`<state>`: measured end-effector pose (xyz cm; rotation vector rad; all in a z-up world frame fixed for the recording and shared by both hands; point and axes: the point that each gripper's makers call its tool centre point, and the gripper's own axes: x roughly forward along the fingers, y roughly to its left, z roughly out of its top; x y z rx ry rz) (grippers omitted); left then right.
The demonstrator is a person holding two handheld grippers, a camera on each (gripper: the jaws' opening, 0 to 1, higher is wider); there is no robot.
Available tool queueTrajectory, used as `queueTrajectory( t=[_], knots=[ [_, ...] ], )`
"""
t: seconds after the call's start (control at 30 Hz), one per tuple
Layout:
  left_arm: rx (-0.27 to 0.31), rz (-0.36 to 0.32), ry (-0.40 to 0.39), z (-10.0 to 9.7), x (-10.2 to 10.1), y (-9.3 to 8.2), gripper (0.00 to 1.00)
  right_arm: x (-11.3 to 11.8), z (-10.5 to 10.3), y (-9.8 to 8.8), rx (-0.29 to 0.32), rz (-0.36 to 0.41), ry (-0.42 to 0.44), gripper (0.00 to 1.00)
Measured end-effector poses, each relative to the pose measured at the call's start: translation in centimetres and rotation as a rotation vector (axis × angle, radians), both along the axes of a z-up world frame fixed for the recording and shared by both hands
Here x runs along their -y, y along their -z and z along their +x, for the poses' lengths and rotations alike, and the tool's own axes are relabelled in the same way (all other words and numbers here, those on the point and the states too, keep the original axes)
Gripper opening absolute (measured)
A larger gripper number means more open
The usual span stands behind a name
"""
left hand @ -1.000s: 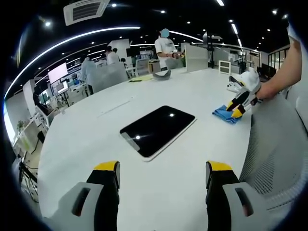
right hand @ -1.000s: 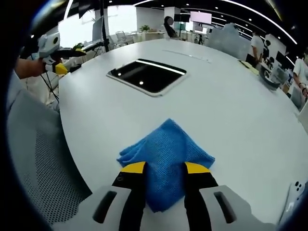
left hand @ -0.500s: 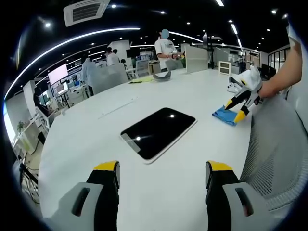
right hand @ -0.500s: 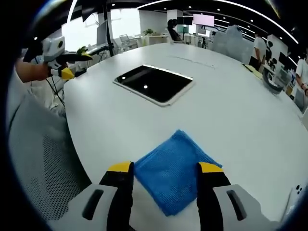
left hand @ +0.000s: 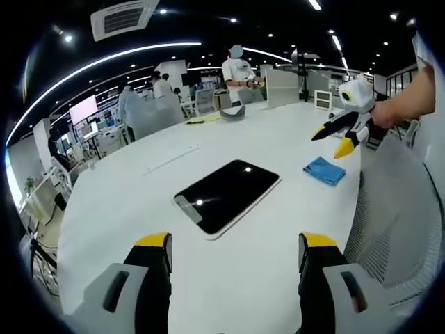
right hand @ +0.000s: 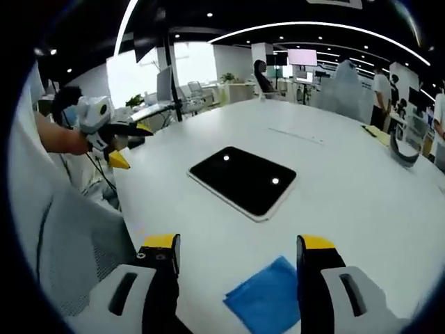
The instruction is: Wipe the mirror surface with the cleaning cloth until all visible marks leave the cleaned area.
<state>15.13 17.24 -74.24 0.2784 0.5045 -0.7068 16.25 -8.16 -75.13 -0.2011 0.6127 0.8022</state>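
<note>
The mirror, a dark glossy rectangle with a white rim, lies flat on the white table. My left gripper hovers open in front of it, nothing between its jaws. The blue cleaning cloth lies loose on the table to the mirror's right. Above it a hand holds my right gripper, open and clear of the cloth. In the right gripper view the cloth sits low between the open jaws of my right gripper, the mirror lies beyond, and the left gripper hangs open at the left.
A grey mesh chair back stands at the table's near edge, also seen as the chair back. A grey curved object and yellow papers lie at the far side. Several people stand past the table.
My right gripper opened, let go of the blue cloth and rose up and back from it. The cloth now lies flat on the table. The left gripper has hardly moved.
</note>
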Motion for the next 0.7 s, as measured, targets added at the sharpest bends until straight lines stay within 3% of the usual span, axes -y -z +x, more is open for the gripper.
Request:
queueTrajectory(
  t=[0.2,0.43,0.7],
  knots=[
    [0.0,-0.022,-0.001,-0.1,0.4,-0.9,0.78,-0.5,0.5,-0.9,0.015,0.029,0.015,0.84],
    [-0.02,-0.052,0.003,-0.1,0.6,-1.6,0.97,-1.6,0.7,-1.7,0.011,0.107,0.021,0.98],
    [-0.048,-0.069,0.018,-0.3,0.8,-1.8,0.99,-2.8,0.5,-2.3,0.002,0.126,-0.007,1.0]
  ],
)
